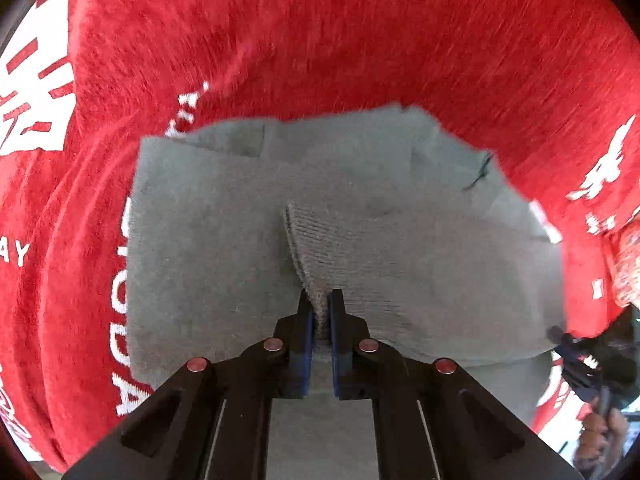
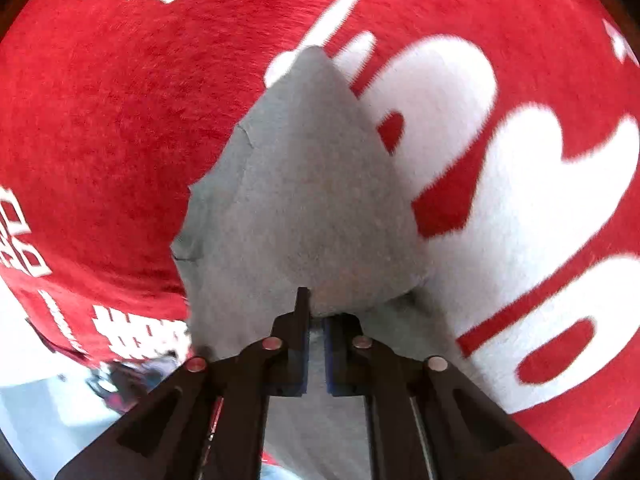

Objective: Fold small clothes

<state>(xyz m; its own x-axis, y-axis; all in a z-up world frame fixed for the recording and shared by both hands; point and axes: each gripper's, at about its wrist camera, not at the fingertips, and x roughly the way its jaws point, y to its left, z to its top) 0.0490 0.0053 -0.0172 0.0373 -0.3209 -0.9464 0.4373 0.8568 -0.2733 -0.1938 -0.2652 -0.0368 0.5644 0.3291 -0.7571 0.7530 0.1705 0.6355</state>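
While pinched, grey garment (image 1: 240, 240) on red cloth (image 1: 320, 40)

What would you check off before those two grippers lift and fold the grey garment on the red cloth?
1. Left gripper shut on the grey garment: ok, a ribbed edge is pinched between its pads.
2. Right gripper shut on the garment: ok, grey fabric bunches between its closed pads.
3. Both grippers hold the same piece: cannot tell, neither view shows the whole garment.
4. Garment lies flat: not ok, folds and a raised ridge show in the left wrist view.
5. Red cloth not caught in either grip: ok, only grey fabric sits at the pads.
6. Space around the garment: cannot tell, the far edges are blurred.
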